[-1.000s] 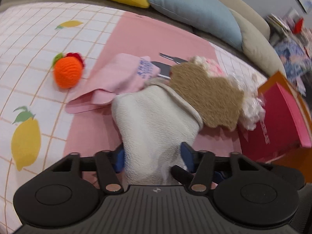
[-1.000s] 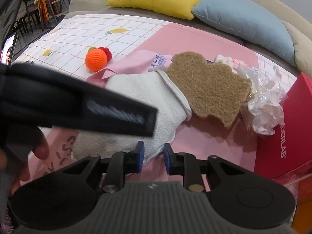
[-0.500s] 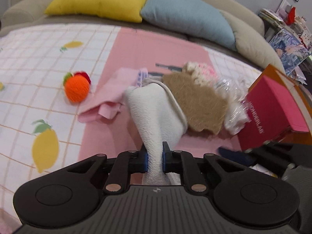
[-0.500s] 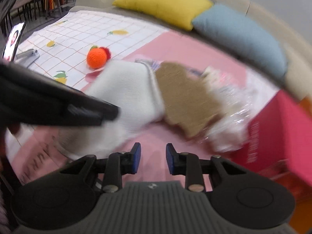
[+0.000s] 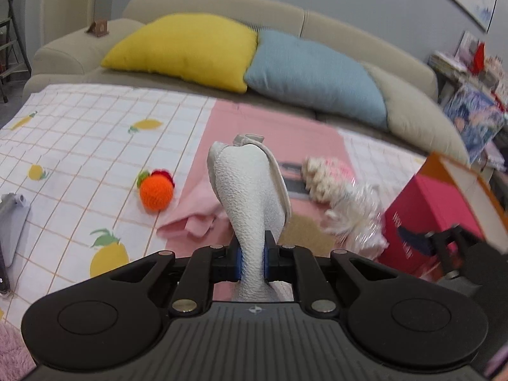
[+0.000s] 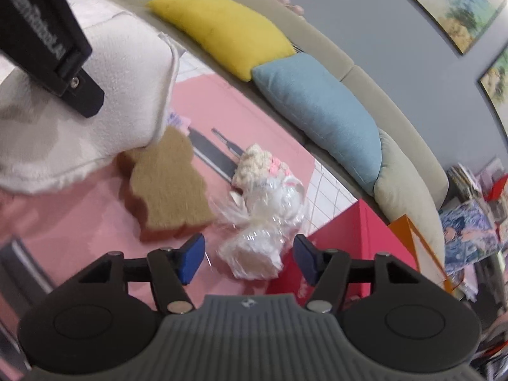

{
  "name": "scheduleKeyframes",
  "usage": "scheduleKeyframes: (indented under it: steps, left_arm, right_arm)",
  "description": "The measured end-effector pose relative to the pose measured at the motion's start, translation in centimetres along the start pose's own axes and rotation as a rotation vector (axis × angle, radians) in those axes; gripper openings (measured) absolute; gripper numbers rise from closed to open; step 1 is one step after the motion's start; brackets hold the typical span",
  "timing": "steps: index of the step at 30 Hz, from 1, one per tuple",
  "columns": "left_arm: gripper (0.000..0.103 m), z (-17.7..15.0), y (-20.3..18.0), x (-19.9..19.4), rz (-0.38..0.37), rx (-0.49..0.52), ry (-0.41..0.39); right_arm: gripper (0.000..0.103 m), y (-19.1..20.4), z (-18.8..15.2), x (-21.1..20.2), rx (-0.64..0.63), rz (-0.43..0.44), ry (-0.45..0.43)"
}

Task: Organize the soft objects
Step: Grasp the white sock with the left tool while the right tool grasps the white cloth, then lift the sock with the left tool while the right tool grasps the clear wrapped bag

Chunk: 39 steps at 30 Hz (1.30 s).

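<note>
Towel (image 5: 250, 190) hangs pinched in the left gripper (image 5: 252, 262), lifted off the pink mat (image 5: 273, 123) — sponge (image 6: 168, 187) lies below it. Right gripper (image 6: 247, 255), jaws just opened and empty, hovers over a plastic bag (image 6: 263, 222) at 12 o'clock.

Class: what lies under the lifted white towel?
The left gripper holds the white towel up. Beneath it show a pink cloth and brown sponge; anything behind its folds is hidden.

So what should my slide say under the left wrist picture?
Left gripper lifts a white cloth above the pink mat, near an orange crochet ball.
</note>
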<state>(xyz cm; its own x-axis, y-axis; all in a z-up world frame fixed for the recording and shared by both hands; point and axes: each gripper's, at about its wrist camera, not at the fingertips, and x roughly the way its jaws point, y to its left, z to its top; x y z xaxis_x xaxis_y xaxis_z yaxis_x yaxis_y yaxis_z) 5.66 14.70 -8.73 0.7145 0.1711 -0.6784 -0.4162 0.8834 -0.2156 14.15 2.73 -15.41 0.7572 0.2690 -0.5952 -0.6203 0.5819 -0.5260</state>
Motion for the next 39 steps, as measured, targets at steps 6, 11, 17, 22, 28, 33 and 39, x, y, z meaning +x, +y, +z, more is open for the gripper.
scheduleKeyframes:
  steps: [6, 11, 17, 22, 28, 33, 39]
  left_arm:
    - [0.013, -0.3, 0.2, 1.0, 0.002, -0.013, 0.052]
    - [0.013, -0.7, 0.0, 1.3, -0.005, -0.004, 0.075]
    - [0.013, -1.1, -0.5, 1.3, -0.009, 0.023, 0.084]
    - [0.013, -1.2, -0.7, 1.3, -0.013, 0.032, 0.086]
    - [0.013, -1.3, -1.0, 1.0, -0.037, 0.042, 0.096]
    - [0.013, -1.8, -0.8, 0.8, -0.075, 0.009, 0.142]
    - [0.013, -2.6, -0.9, 0.4, -0.099, -0.010, 0.190]
  right_arm:
    - [0.062, 0.8, 0.4, 2.5, -0.009, -0.075, 0.032]
    - [0.066, 1.2, 0.1, 4.2, -0.018, -0.073, 0.074]
    - [0.048, 1.1, -0.3, 4.7, -0.020, -0.066, 0.096]
    - [0.016, -0.4, -0.5, 4.2, 0.015, -0.013, 0.110]
    - [0.008, -2.5, -0.2, 1.3, 0.095, 0.077, 0.116]
    - [0.008, -3.8, -0.9, -2.6, 0.172, 0.184, 0.152]
    - [0.008, -3.8, -4.0, -6.3, 0.140, 0.259, 0.196]
